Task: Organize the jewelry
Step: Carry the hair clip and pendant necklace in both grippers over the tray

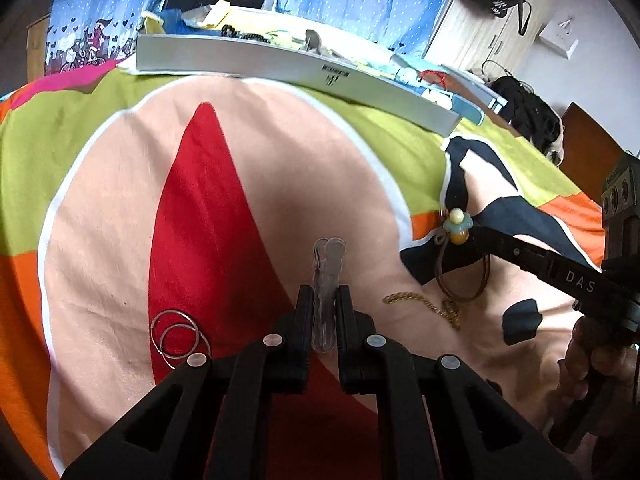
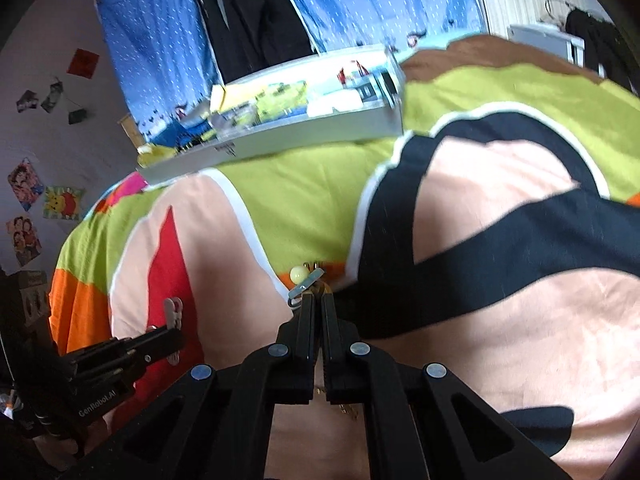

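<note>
Hand-held gripper, left (image 1: 323, 294): clenched on a clear plastic hair clip (image 1: 327, 276), held above the bed (image 1: 120, 208). Hand-held gripper, right (image 2: 318, 300): clenched on the cord necklace (image 1: 460, 276) at its bead charm (image 1: 458, 226). A white tray (image 1: 280, 66) of sorted items is set at the far side of the bed; open blanket is left between. The cord is judged light and limp, so swing is expected. The clip is judged stiff, slick and light. A gold chain (image 1: 424, 304) and two thin hoops (image 1: 178, 334), both lying flat, are best taken at an edge.
</note>
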`<state>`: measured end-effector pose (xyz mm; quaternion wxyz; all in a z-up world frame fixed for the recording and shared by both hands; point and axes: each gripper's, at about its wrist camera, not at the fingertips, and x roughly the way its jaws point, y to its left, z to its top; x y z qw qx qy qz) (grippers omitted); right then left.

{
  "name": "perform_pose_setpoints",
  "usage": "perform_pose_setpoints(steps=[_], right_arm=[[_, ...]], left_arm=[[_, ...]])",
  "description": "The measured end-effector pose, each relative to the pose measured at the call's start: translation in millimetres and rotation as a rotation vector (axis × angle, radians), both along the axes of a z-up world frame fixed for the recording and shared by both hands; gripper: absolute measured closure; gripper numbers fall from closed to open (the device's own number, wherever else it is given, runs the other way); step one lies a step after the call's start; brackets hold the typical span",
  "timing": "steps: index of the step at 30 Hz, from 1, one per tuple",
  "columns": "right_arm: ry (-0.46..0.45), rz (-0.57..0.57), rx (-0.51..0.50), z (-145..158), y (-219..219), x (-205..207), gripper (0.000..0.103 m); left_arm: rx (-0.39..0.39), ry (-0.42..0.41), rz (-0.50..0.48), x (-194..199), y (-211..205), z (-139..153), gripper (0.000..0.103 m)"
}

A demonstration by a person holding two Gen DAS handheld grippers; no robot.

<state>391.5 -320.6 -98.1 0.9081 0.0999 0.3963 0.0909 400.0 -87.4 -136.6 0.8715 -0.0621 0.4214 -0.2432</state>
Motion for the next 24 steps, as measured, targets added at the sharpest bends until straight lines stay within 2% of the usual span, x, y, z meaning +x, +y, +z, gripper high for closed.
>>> perform_pose_setpoints(steps=[6, 9, 13, 15, 20, 24], right_arm=[[-0.141, -0.014, -0.024, 26, 6, 0, 0.1], [-0.246, -0.019, 0.026, 43, 4, 10, 0.1], [-0.385, 0.001, 0.09, 70, 9, 37, 0.1], [-0.423, 0.013, 0.115, 78, 13, 54, 0.1], [-0.462, 0.02, 0.135, 83, 22, 91, 0.1], [-0.444, 0.0, 0.135, 73, 19, 112, 0.1]], left_arm=[[-0.017, -0.047, 0.005, 4, -9, 18, 0.095], [-0.013, -0.075, 0.023, 12, -12, 31, 0.095], [-0.056, -0.118, 0.076, 36, -7, 59, 0.095], [-0.082, -0.137, 0.122, 57, -3, 76, 0.095], [-0.104, -0.161, 0.213, 110, 3, 105, 0.095], [-0.102, -0.135, 0.252, 147, 5, 113, 0.095]])
